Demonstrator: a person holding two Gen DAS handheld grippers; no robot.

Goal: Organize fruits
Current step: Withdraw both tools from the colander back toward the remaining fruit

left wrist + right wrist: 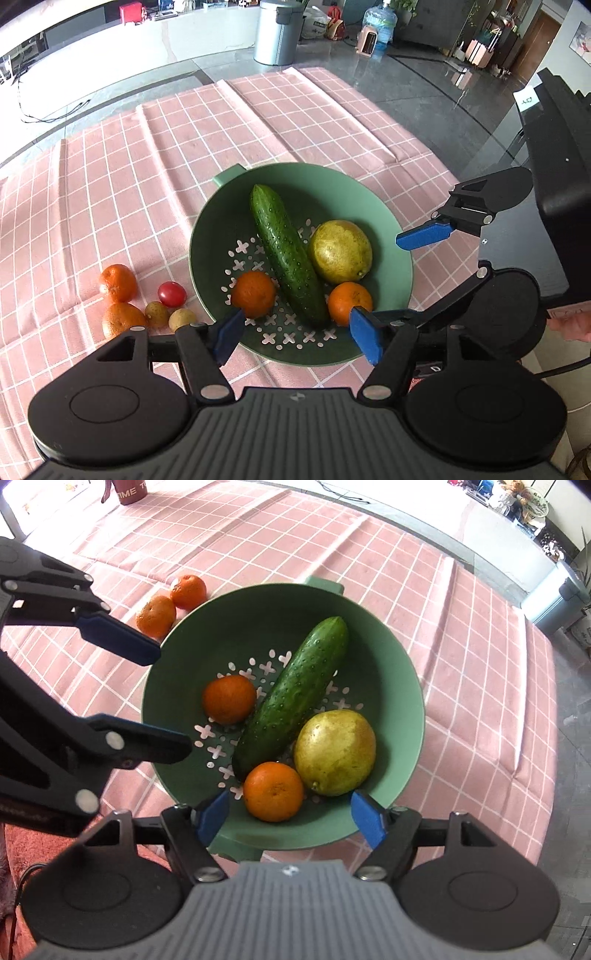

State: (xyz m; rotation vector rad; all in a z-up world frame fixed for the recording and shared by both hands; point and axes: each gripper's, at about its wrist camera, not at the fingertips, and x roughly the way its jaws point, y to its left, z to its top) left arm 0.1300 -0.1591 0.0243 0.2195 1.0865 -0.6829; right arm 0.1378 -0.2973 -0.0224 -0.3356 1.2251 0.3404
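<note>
Pink checked cloth (155,155) covers a glass table; beyond stands a grey bin (277,31). From the left wrist, the left gripper (297,336) gapes empty over a green colander (210,236) holding cucumber (286,253), pear (340,251) and two tangerines (253,294); more fruit (118,282) lies beside it. From the right wrist, the right gripper (290,818) hangs wide and empty above the same colander (402,716).

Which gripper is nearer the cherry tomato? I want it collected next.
Left. The left gripper hangs open just right of the cherry tomato; the right gripper sits across the colander.
</note>
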